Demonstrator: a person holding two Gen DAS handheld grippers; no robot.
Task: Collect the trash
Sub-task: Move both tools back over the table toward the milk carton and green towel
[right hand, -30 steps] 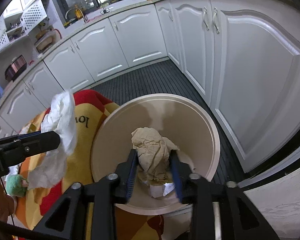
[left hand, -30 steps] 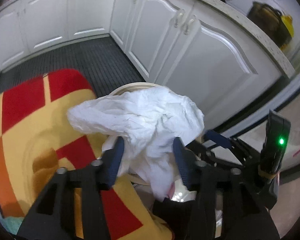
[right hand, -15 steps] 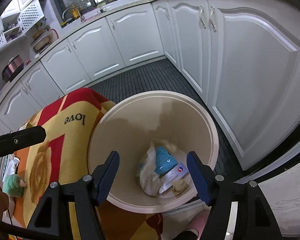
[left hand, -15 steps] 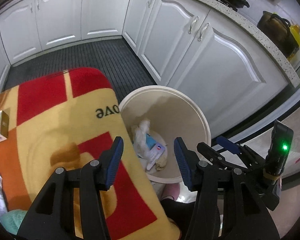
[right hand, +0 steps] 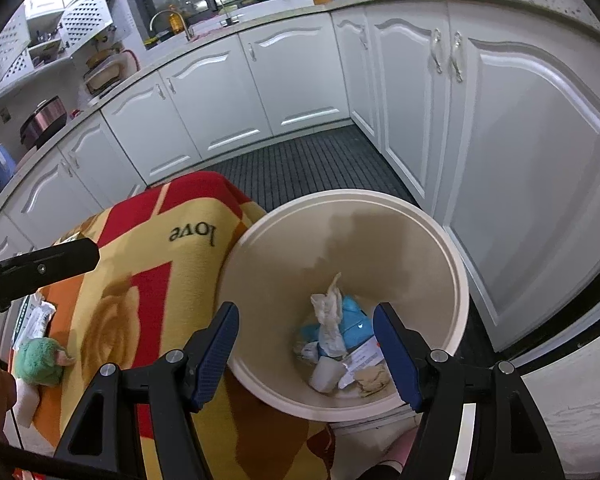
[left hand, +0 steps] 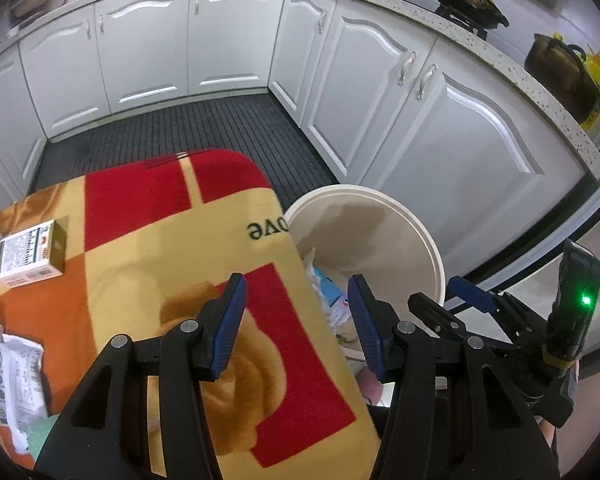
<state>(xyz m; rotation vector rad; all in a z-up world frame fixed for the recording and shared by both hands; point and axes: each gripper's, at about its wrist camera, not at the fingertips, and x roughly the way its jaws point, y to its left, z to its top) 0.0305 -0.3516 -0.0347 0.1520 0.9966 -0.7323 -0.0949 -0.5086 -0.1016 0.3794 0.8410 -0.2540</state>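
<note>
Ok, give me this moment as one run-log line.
left gripper: open, empty, over blanket edge | right gripper: open, empty, above bin | bin: holds crumpled paper, blue wrapper | table: carton not yet collected

Blanket [right hand: 148,280]: word "love" printed in dark letters, upside down to camera. Small carton [left hand: 30,256]: label print illegible.

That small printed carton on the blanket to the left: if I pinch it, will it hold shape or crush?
The small carton looks like thin printed cardboard with square, undented corners, so it is probably light and fairly stiff, though a hard pinch may dent it. It lies flat on the soft blanket, so it should not roll, but the fabric could give under the fingers.
</note>
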